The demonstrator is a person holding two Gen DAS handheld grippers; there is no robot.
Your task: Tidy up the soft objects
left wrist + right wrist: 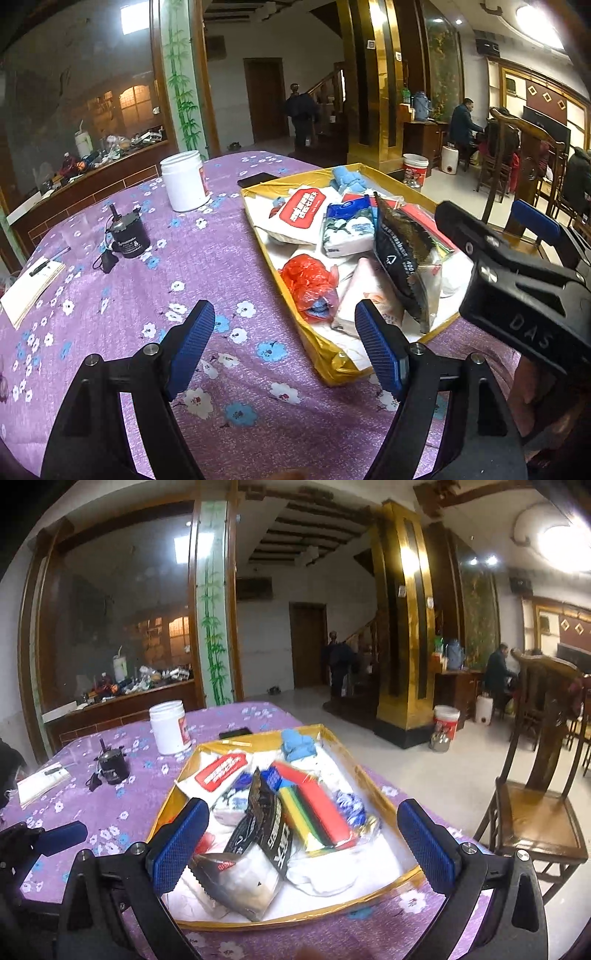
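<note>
Right gripper jaws wide, nothing clamped, black pouch between them; left gripper apart, empty, beside tray.

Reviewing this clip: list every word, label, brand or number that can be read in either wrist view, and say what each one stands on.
"DAS": moulded on the black body of the right gripper, seen from the left wrist.
"400": on the black snack bag in the yellow tray, beside a recycling triangle.
Red label of the wet wipes pack: white characters, too blurred to read.
Blue tissue pack: print unreadable.
White jar: red label unreadable.
</note>
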